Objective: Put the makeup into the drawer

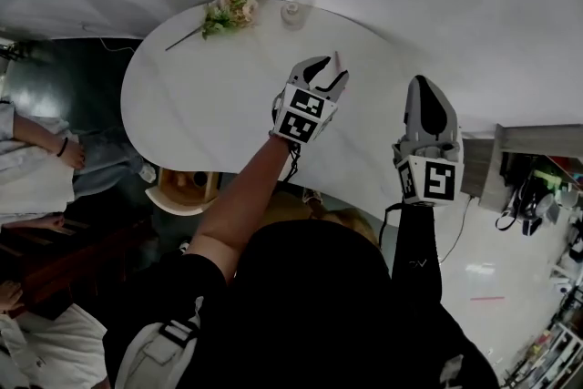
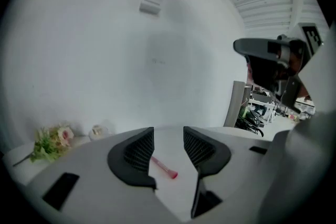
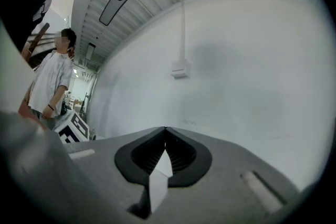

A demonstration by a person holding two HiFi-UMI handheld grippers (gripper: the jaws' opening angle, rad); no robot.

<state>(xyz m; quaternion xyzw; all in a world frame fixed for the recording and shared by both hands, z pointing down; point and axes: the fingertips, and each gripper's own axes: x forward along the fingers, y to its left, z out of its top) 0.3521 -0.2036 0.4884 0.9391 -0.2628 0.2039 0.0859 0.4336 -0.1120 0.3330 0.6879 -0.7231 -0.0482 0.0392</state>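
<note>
White rounded table (image 1: 191, 118) stands against a plain wall, flowers (image 1: 230, 11) at its far edge. Left gripper (image 2: 168, 141), jaws apart, hovers over the pink makeup stick (image 2: 164, 168) lying on the table: the reaching step. The next move calls for lowering and closing. Right gripper (image 3: 165, 134): jaws together, empty. No drawer shows.

The left gripper (image 2: 168, 131) holds its jaws apart, and a pink makeup stick (image 2: 164, 168) lies between them on the white table (image 2: 173, 198). Flowers (image 2: 50, 141) and what may be a small jar (image 2: 97, 132) sit at the table's far left edge.
</note>
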